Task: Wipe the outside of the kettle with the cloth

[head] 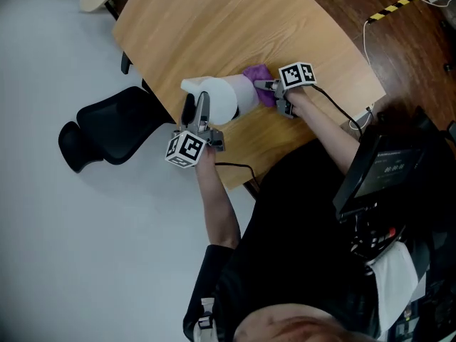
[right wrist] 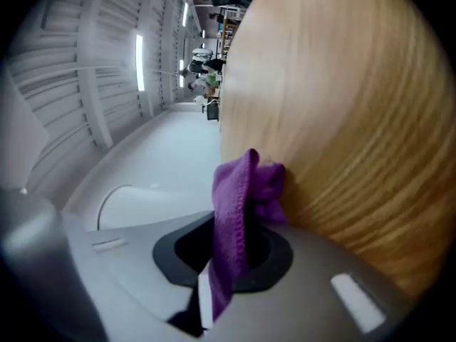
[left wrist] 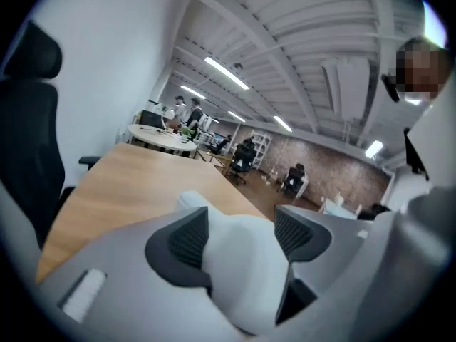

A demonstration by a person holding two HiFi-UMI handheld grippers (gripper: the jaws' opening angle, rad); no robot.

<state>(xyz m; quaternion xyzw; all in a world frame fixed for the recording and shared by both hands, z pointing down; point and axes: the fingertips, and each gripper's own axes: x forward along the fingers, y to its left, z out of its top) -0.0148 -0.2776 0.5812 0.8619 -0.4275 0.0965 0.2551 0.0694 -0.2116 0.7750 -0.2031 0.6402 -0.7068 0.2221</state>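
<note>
Nearest, the left gripper [head: 196, 110] is held spread, its jaws either side of the white kettle [head: 224, 98], which is seen on the wooden table [head: 235, 27]. Just beyond, the purple cloth [head: 258, 75] is pinched in the right gripper [head: 274, 87], right beside the kettle.

Left gripper [left wrist: 239, 228]: both grey fingers [left wrist: 182, 242] in the foreground, dark ribbed pads facing each other, set well apart.
Kettle [left wrist: 242, 276]: white, smooth and rounded, filling the gap between the fingers and showing a little above them. Whether either pad touches it cannot be told.
Worktop [left wrist: 135, 184]: pale wood grain, running away from the gripper to a curved far edge.
Chair [left wrist: 28, 120]: black, at the left edge beside the worktop.
Background: round table [left wrist: 160, 137] with people [left wrist: 187, 110] beside it; more seated figures farther off by a brick wall [left wrist: 342, 173]. White ribbed ceiling [left wrist: 306, 41] with strip lights [left wrist: 226, 73].
</note>
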